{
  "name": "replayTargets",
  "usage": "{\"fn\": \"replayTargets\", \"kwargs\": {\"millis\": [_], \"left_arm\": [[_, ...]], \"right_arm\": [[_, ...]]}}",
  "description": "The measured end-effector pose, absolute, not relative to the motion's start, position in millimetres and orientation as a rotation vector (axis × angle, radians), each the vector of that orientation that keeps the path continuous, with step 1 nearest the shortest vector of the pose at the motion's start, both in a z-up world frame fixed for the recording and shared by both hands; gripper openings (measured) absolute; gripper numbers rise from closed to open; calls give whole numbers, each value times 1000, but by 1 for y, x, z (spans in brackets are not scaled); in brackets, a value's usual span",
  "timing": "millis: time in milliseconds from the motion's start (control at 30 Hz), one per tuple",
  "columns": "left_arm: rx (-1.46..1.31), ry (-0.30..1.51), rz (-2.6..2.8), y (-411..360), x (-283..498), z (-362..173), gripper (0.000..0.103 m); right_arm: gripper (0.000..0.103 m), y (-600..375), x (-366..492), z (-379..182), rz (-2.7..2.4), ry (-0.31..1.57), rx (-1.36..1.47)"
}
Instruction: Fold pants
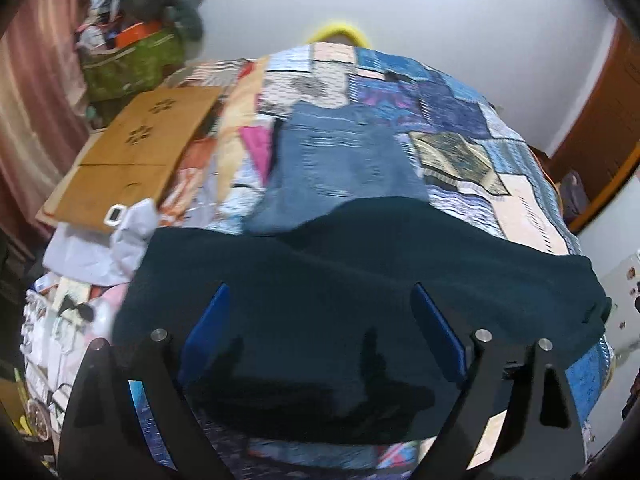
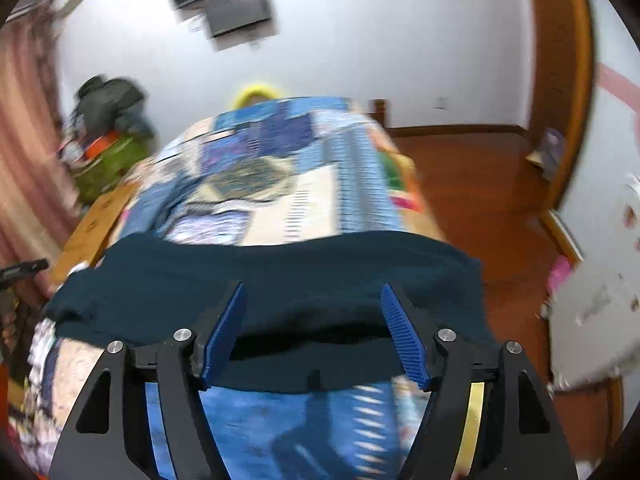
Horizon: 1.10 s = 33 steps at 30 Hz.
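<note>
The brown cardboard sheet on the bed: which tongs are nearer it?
Left. The left tongs see the cardboard sheet large on their left; from the right tongs it sits small, far left.

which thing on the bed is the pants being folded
On the patchwork bedspread, look at the near end. The dark teal pants lie across it, plain and solid-coloured, unlike the lighter blue denim piece just beyond them.

Patchwork quilt (image 1: 460,120), cardboard (image 1: 132,156), green bag (image 1: 128,64), curtain (image 2: 28,140).
</note>
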<state>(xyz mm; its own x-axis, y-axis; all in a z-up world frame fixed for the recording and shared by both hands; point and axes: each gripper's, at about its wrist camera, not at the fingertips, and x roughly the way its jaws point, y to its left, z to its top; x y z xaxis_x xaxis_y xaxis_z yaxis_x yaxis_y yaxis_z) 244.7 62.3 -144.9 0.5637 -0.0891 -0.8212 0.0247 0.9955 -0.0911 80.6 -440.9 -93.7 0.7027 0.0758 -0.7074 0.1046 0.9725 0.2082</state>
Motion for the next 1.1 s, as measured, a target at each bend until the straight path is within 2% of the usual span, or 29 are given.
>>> {"fn": "replayTargets", "kwargs": {"millis": [300, 533, 733, 767, 833, 867, 900, 933, 967, 1100], "left_arm": [[87, 1002, -146, -17, 260, -167, 92], [154, 1076, -155, -46, 260, -200, 92], [122, 1077, -111, -43, 257, -212, 101], [110, 1079, -110, -42, 258, -213, 101], [100, 1078, -108, -41, 257, -214, 101], [102, 1074, -106, -42, 257, -214, 101], [104, 1071, -103, -42, 256, -214, 101], [108, 1068, -100, -43, 256, -214, 101], [111, 1068, -99, -43, 256, -213, 101], [140, 1068, -97, -44, 255, -208, 101]], "right_arm": [[69, -519, 76, -143, -217, 885, 436], [69, -543, 91, -190, -233, 986, 529], [68, -559, 101, -216, -198, 1056, 689], [66, -559, 102, -217, -193, 1062, 699], [52, -555, 103, -214, -177, 1058, 664], [33, -552, 104, -213, -155, 1054, 651], [19, -549, 105, -212, -131, 1056, 650], [16, -546, 107, -211, -134, 1056, 633], [6, -541, 108, -208, -133, 1051, 595], [5, -520, 106, -188, -143, 1034, 436]]}}
